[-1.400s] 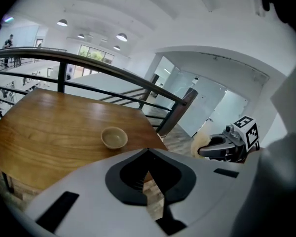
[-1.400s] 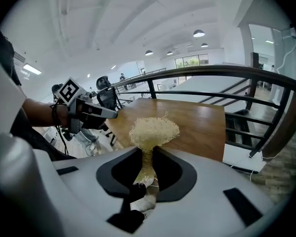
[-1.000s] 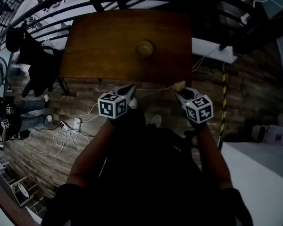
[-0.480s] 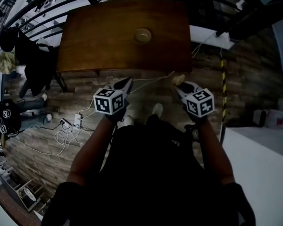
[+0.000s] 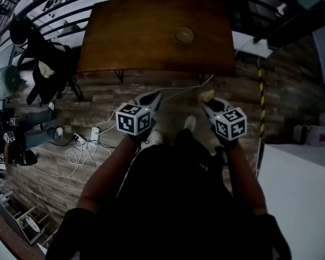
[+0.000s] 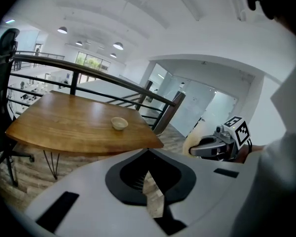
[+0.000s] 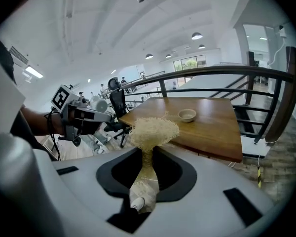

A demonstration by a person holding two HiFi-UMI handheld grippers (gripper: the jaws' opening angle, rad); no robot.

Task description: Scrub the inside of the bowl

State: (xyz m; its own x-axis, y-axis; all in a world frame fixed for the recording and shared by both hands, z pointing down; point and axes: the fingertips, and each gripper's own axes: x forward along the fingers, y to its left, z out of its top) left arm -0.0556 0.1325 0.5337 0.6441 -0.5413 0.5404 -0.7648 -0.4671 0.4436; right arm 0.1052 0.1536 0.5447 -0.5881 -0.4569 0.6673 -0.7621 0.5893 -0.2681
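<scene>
Scrubber [image 7: 154, 131] of pale fibre clamped in right gripper [image 5: 208, 104], tuft forward as if ready for scouring; left gripper [image 5: 155, 98] closed on nothing, probably spare for steadying bowl [image 5: 183, 35], well ahead on table [image 5: 124, 42].

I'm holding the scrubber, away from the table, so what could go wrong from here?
Loose cables cross the floor before the table: trip risk. The bowl sits unheld, so scrubbing may push it around; the left gripper is shut and empty. The right gripper grips the scrubber by its tail; it may slip.
</scene>
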